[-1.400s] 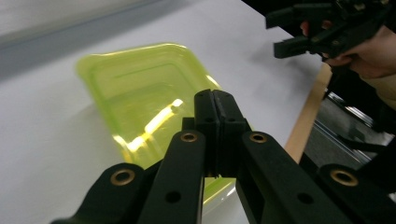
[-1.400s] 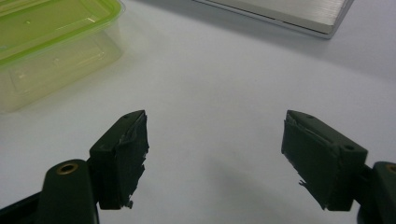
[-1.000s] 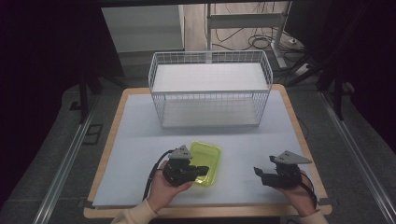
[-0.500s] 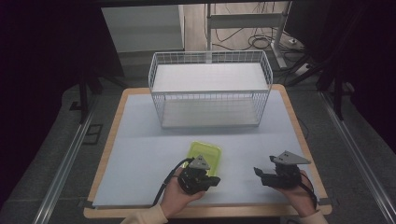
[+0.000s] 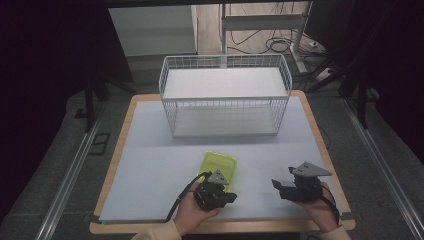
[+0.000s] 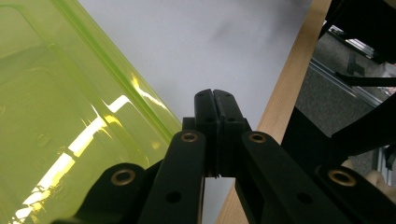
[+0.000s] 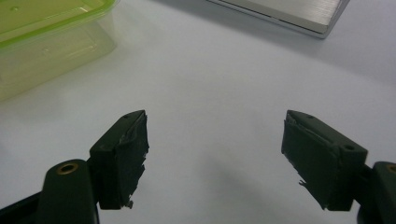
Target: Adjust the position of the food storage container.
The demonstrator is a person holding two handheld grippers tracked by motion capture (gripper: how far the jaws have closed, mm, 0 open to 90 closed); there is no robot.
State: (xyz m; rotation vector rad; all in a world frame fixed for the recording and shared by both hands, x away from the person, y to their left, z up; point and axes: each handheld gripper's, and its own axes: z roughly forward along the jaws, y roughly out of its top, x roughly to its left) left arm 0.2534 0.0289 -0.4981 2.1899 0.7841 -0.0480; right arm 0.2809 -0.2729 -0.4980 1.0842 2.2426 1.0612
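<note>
A translucent yellow-green lidded container [image 5: 218, 166] lies on the white table mat [image 5: 150, 165], near the front centre. My left gripper [image 5: 233, 198] is held low at the container's near edge, pointing right, with its jaws pressed together and nothing between them. In the left gripper view the shut tips [image 6: 214, 99] sit just beside the container's rim [image 6: 56, 116], over bare mat. My right gripper [image 5: 276, 186] rests at the front right, pointing left toward the container. Its jaws [image 7: 215, 156] stand wide apart over the mat, and the container [image 7: 46, 37] lies ahead at the upper left.
A white wire basket [image 5: 225, 95] stands at the back of the table, open at the top, with its base [image 7: 289, 14] showing ahead of the right gripper. The wooden table edge [image 6: 285, 93] runs close by the left gripper. Metal rails and cables lie on the floor around.
My left hand has shifted right and a little lower, from the container's left side to its near edge. The right hand has stayed put.
</note>
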